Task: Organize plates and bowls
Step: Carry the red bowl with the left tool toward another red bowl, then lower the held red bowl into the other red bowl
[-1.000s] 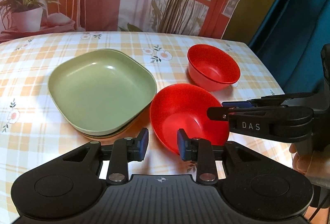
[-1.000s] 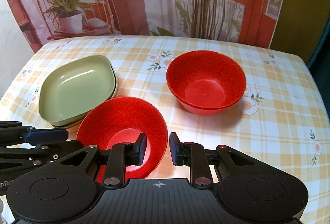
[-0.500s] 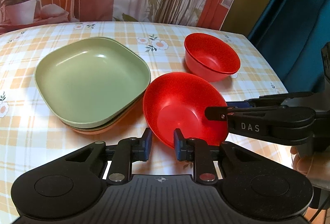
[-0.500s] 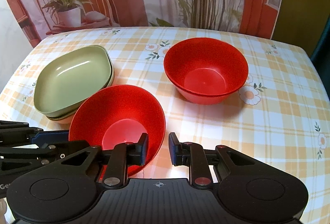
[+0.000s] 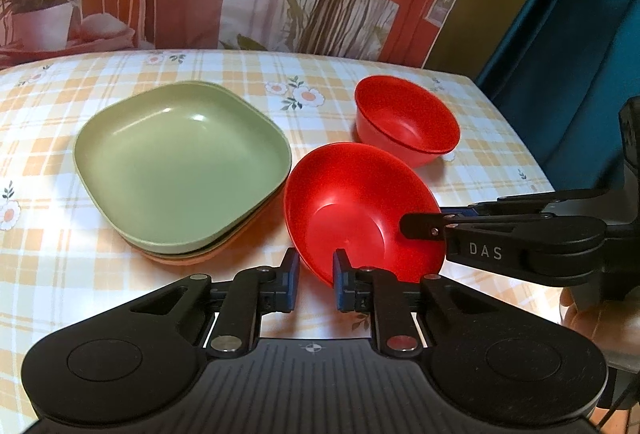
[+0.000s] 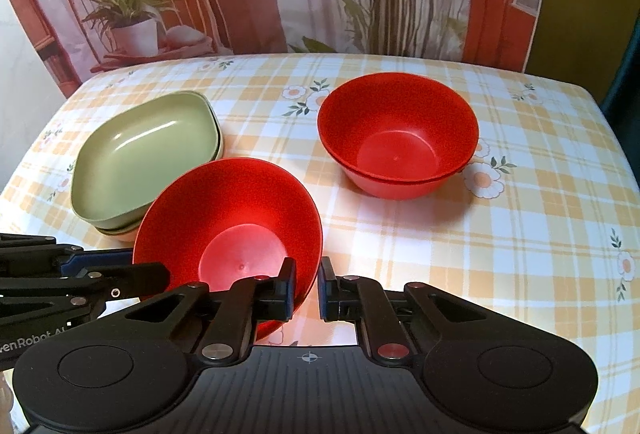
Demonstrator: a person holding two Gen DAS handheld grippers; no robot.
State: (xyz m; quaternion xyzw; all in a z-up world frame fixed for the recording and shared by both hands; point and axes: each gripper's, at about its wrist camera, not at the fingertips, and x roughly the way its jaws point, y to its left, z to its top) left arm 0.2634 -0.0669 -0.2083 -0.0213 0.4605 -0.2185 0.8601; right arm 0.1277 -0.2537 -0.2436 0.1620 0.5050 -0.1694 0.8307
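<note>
both grippers hold one red bowl [image 5: 360, 210] by its rim: the left gripper [image 5: 316, 280] has its fingers [image 5: 290, 280] clenched on the near edge, one pad inside the bowl and one outside, and the right gripper [image 6: 306, 288] grasps the rim on the bowl's other side the same way. since a second ago the bowl has come up and tipped, its mouth now leaning toward the grippers and its far edge raised; in the left wrist view it sits higher against the green plate stack [image 5: 182, 166] than before. it hangs between that stack, which lies toward the left edge of the table [image 6: 520, 234], and the red bowl pair [image 6: 398, 136], two bowls already nested nearer the far right corner. whether its base is fully clear of the checked cloth is hard to tell, since the fingers hide the underside. the lift suggests the plates are done and this is the last loose bowl, bound for the nested pair. the next move calls for levelling it and carrying it over the pair before either grip loosens; a tilted drop could knock the pair aside.
</note>
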